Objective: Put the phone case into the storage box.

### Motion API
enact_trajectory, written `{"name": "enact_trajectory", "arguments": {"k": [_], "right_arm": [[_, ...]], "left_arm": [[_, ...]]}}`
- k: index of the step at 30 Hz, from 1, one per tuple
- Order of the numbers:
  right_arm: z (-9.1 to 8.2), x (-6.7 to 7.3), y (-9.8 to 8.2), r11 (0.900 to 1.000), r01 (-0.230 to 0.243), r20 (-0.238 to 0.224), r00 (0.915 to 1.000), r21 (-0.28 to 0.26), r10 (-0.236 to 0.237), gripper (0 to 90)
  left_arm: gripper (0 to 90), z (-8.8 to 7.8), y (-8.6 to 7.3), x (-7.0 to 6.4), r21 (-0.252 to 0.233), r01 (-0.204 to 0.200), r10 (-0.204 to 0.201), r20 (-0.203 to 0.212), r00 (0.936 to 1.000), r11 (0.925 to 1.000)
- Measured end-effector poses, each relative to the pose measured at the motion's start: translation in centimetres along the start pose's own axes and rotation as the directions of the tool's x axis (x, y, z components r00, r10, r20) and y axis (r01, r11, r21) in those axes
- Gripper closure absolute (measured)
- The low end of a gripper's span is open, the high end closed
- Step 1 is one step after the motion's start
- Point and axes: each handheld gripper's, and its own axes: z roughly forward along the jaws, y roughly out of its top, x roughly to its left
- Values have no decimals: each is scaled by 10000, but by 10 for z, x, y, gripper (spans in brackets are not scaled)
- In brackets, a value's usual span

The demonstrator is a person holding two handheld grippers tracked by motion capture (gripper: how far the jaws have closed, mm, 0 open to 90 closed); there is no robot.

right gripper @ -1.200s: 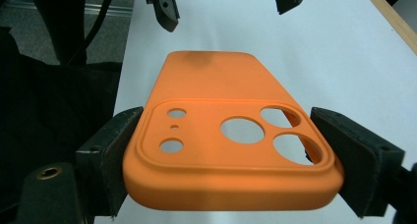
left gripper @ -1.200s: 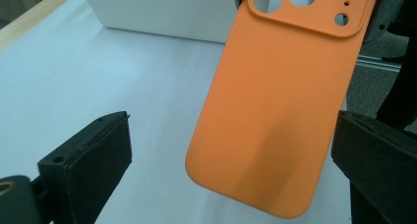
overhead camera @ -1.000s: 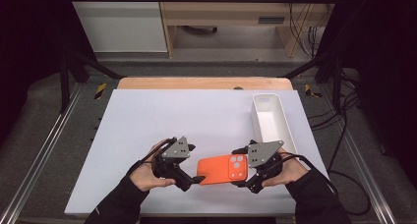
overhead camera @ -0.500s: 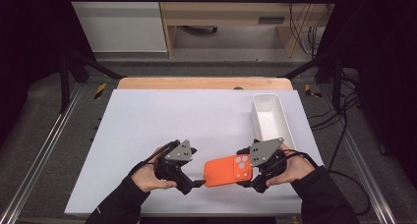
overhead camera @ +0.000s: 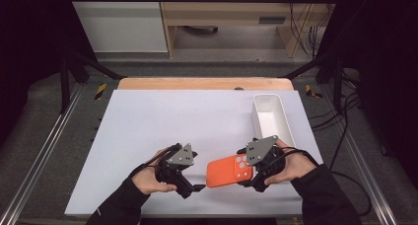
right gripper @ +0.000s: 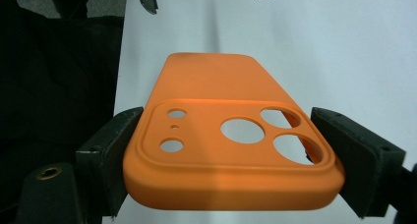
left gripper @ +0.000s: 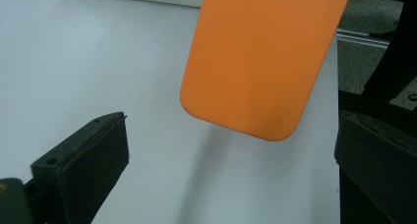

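Nearby, white tray (overhead camera: pixel 270 117) beside orange case (overhead camera: pixel 227 170)

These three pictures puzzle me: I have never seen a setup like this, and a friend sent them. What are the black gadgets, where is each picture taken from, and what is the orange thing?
A person sits at a white table and holds a hand tool in each hand. Each tool is a gripper with two black jaws and its own small camera.

The high view looks down from above the person. It shows the left gripper, the right gripper and a white bin at the table's right side.

The other two pictures come from the grippers' own cameras, looking along their jaws.

The orange thing is a phone case, with holes for the camera lenses. The right gripper is shut on its lens end, one jaw at each side edge, and holds it above the table. The left gripper is open, with the case's plain end just ahead of its jaws, untouched.
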Motion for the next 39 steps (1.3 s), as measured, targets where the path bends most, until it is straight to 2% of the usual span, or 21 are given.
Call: {"name": "enact_trajectory", "arguments": {"k": [21,39], "right_arm": [[2,-6,27,9927,336,-349,9989,1160,-297,163],[6,-6,45,9782,590,-595,9971,1990,-481,163]], "left_arm": [[0,15,5,-3,693,-271,248,340,9991,9972],[0,27,21,-7,1357,-852,798,448,9958,9871]]}}
